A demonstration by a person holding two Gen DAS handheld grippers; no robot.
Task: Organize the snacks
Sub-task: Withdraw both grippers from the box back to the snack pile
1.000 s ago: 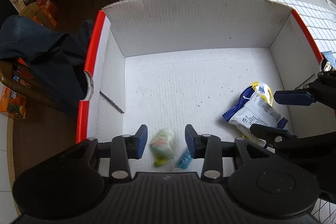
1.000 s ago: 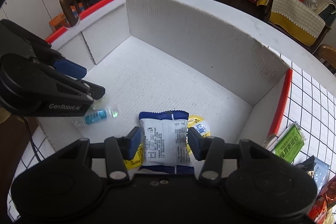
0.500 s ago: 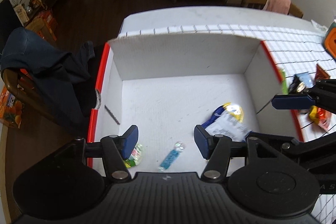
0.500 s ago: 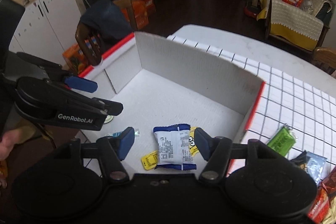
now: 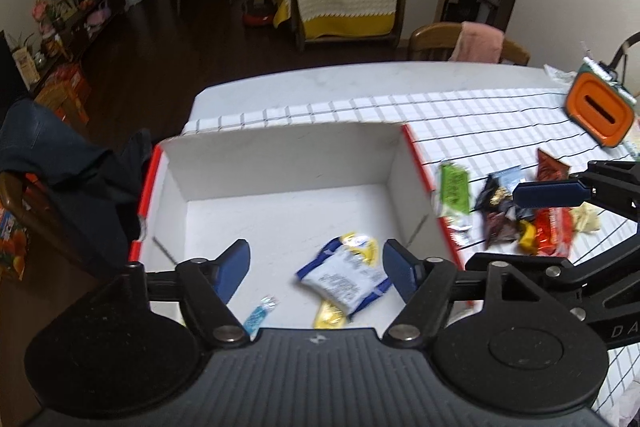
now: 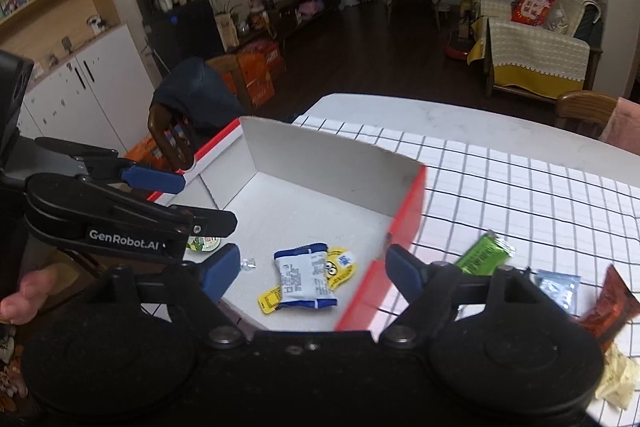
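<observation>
A: Left wrist view first: the left gripper [image 5: 316, 267] has its fingers [image 5: 232, 269] spread wide with nothing between them, hanging above the near end of the box [image 5: 280, 143].

B: And the right gripper [image 6: 310, 273]?

A: Fingers spread too, holding nothing, poised over the box's red right wall.

B: What lies beneath?

A: On the box floor, a white-and-blue packet [image 6: 305, 279] rests across a yellow pouch [image 6: 340, 267]. A small blue candy [image 5: 259, 313] lies near the left fingers, and a green-lidded cup [image 6: 202, 243] peeks out behind the left tool.

B: So which step is this?

A: I judge both tools are between items: some snacks sit in the box, the next pick not begun. The rest wait on the checked table [image 6: 540, 187], right of the box: a green bar [image 6: 482, 254], a silvery sachet [image 6: 558, 287], an orange-red wrapper [image 6: 612, 311].

B: How does the bar lie?

A: Flat, its long axis diagonal in the right wrist view, the far end pointing up-right. Taking it probably calls for swinging right and closing across its narrow width.
</observation>
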